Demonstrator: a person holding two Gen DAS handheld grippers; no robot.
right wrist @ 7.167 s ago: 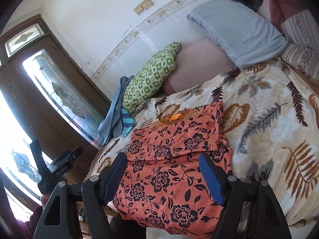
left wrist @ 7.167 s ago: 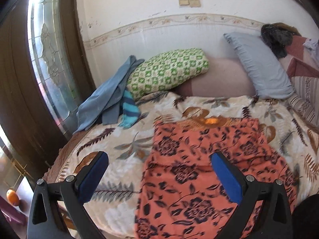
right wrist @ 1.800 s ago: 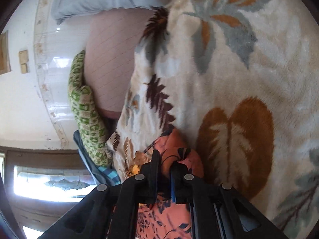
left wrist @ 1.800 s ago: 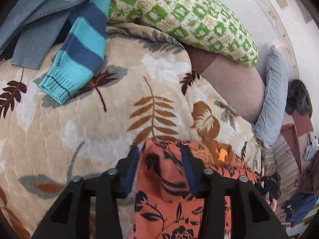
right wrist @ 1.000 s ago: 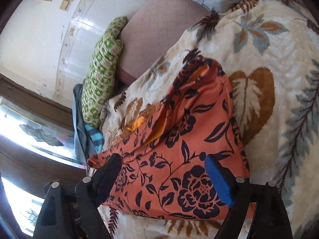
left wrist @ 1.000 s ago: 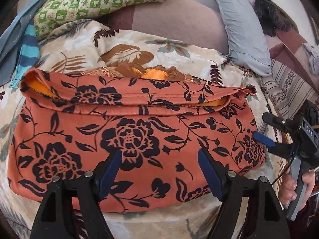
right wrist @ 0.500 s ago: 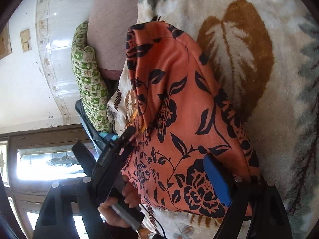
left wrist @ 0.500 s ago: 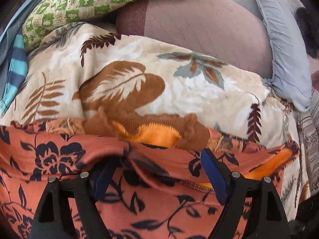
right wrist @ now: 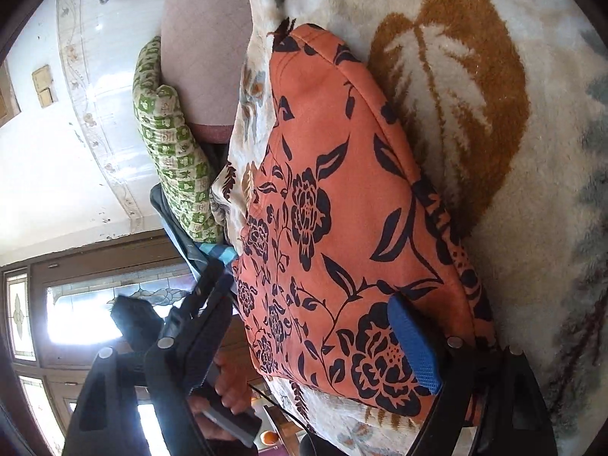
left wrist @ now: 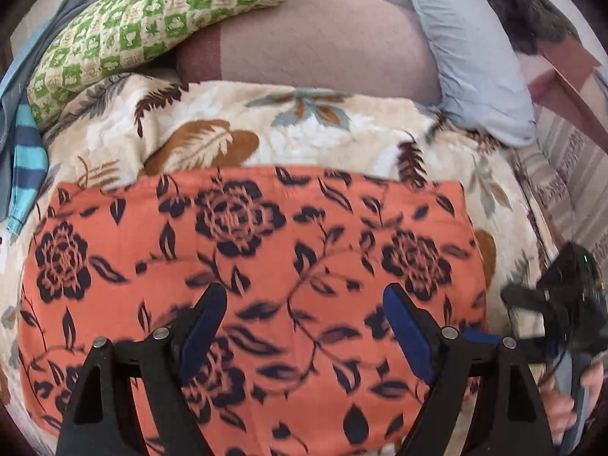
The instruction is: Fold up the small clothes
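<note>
Orange garment with black flower print (left wrist: pixel 258 266): folded into a broad rectangle, lying flat on the leaf-patterned blanket (left wrist: pixel 304 140) that covers the bed, its far edge a straight fold line running across the left wrist view. In the right wrist view the same garment (right wrist: pixel 342 228) shows as a thick folded pad with a rounded far corner resting on the pile of the blanket (right wrist: pixel 513 152). Left gripper (left wrist: pixel 304 326): above the near half of the garment, pointed steeply down, blue-padded fingers (left wrist: pixel 201 323) spread wide with nothing clamped between them; cloth lies under the gap, contact not shown. Right gripper (right wrist: pixel 304 342): low at the garment's near right edge, rolled on its side, fingers likewise wide apart, one blue pad (right wrist: pixel 414 345) over the printed cloth, gripping nothing. Green checked pillow (left wrist: pixel 152 26): at the head of the bed, left. Mauve bolster (left wrist: pixel 323 45): beside it, centre. Grey-blue pillow (left wrist: pixel 475 64): right, leaning. Striped blue knit item (left wrist: pixel 26 159): at the blanket's left margin. Hand (right wrist: pixel 228 387): holding the left gripper's handle, visible in the right wrist view before a glazed door (right wrist: pixel 95 304).
</note>
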